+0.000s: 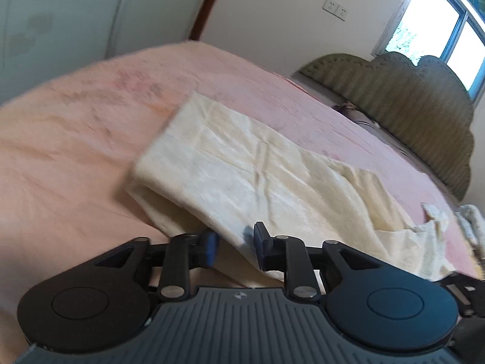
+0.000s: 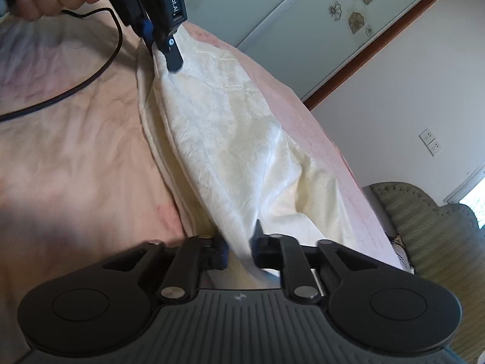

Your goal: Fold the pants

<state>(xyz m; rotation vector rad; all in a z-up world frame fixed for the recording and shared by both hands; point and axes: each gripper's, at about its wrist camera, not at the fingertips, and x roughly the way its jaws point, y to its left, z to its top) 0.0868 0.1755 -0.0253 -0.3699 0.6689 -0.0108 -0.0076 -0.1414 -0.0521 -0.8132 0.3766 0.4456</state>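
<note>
The cream pants, already folded over, lie on the bed with their long axis running from left gripper to right gripper, each slightly parted astride a near-edge fold, neither pressing it.

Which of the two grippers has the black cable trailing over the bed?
The left gripper, at the top of the right wrist view: a black cable loops from it across the pink bedspread. No cable shows at the right gripper.
</note>
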